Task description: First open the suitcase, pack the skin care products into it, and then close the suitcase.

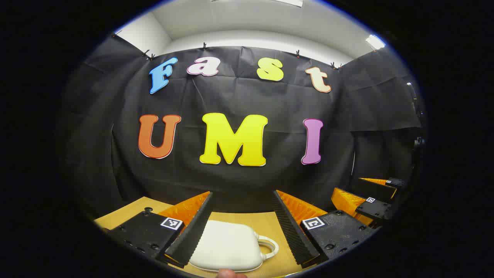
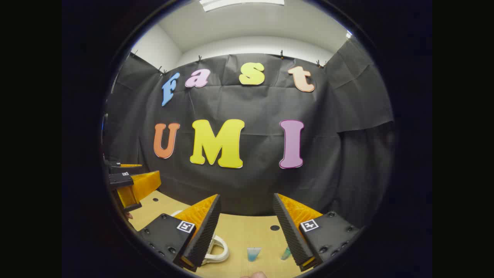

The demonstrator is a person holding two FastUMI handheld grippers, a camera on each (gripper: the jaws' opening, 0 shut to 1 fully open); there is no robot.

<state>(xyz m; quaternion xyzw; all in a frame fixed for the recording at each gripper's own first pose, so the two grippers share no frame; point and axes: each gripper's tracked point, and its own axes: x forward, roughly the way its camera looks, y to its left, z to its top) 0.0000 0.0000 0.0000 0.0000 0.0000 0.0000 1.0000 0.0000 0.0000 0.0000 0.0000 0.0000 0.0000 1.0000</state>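
A white suitcase (image 1: 227, 247) lies shut on the wooden table (image 1: 127, 212), its handle (image 1: 271, 247) pointing right. My left gripper (image 1: 242, 195) hovers above it, open, with nothing between its fingers. In the left gripper view my right gripper (image 1: 368, 202) shows farther off at the right. In the right gripper view my right gripper (image 2: 246, 197) is also open and holds nothing. Below it on the table are the suitcase's handle (image 2: 218, 245), a small blue-tipped tube (image 2: 253, 253) and a teal item (image 2: 286, 253) partly hidden by the right finger. My left gripper (image 2: 133, 183) shows at the left edge.
The wooden table (image 2: 247, 231) has small round holes (image 2: 274, 227) in its top and ends at the booth's black cloth wall (image 2: 247, 181) just behind. A fingertip (image 1: 227, 274) peeks in at the bottom of the left gripper view.
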